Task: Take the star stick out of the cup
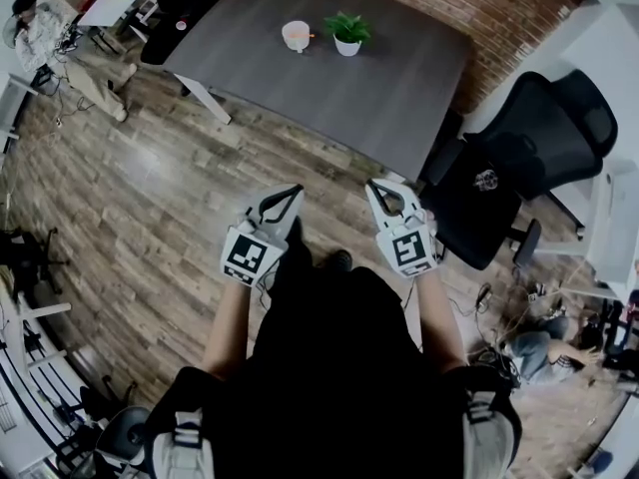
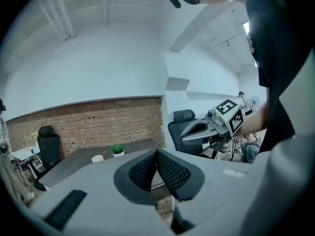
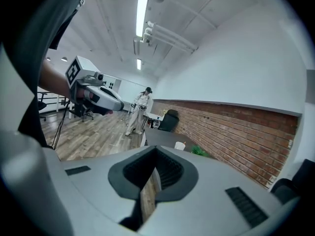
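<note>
A white cup [image 1: 296,35] stands on the far side of the dark grey table [image 1: 399,88], with a thin orange stick [image 1: 311,35] poking out of it; its star end cannot be made out. The cup [image 2: 97,158] and stick also show small in the left gripper view, and the cup [image 3: 180,145] in the right gripper view. My left gripper [image 1: 292,194] and right gripper [image 1: 375,188] are held side by side over the wooden floor, well short of the table. Both are shut and hold nothing.
A small potted plant [image 1: 347,33] stands just right of the cup. A black office chair [image 1: 519,158] sits by the table's right corner. A person [image 1: 60,48] stands at the far left, another [image 1: 544,352] is low at the right. A brick wall [image 3: 236,127] runs behind the table.
</note>
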Demonstrator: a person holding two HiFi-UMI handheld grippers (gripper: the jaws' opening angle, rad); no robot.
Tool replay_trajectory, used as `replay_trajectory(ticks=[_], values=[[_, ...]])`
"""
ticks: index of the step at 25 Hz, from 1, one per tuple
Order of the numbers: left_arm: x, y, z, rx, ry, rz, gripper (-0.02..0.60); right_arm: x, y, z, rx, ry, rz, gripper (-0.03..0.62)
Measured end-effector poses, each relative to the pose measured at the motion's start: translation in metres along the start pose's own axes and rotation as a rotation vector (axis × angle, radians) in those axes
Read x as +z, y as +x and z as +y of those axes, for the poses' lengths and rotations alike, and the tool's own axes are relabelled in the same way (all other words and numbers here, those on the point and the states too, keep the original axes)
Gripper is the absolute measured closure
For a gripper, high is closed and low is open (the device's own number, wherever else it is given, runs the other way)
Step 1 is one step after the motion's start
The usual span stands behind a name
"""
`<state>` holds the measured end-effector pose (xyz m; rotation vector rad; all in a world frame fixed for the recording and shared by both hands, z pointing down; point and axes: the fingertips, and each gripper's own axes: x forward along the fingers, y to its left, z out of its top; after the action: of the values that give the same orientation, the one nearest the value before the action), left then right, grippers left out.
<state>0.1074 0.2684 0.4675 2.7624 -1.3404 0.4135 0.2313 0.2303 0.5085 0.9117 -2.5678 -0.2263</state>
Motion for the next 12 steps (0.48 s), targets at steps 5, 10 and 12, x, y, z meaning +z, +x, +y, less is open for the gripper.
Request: replay_trajectory(ticks=[5,10,12], values=[[-0.001,-0.005,0.011,0.013,-0.002,-0.008,0.580,0.007,0.012,0.004,0.007,-0.031,-0.010,0.595],[0.000,-0.006,0.032,0.010,0.005,-0.015,0.580,0.014,0.028,0.005,0.004,-0.028,0.002,0.595],[-0.002,-0.005,0.040,0.005,-0.006,-0.007,0.580,0.017,0.036,0.005,0.002,-0.026,0.004,0.595]])
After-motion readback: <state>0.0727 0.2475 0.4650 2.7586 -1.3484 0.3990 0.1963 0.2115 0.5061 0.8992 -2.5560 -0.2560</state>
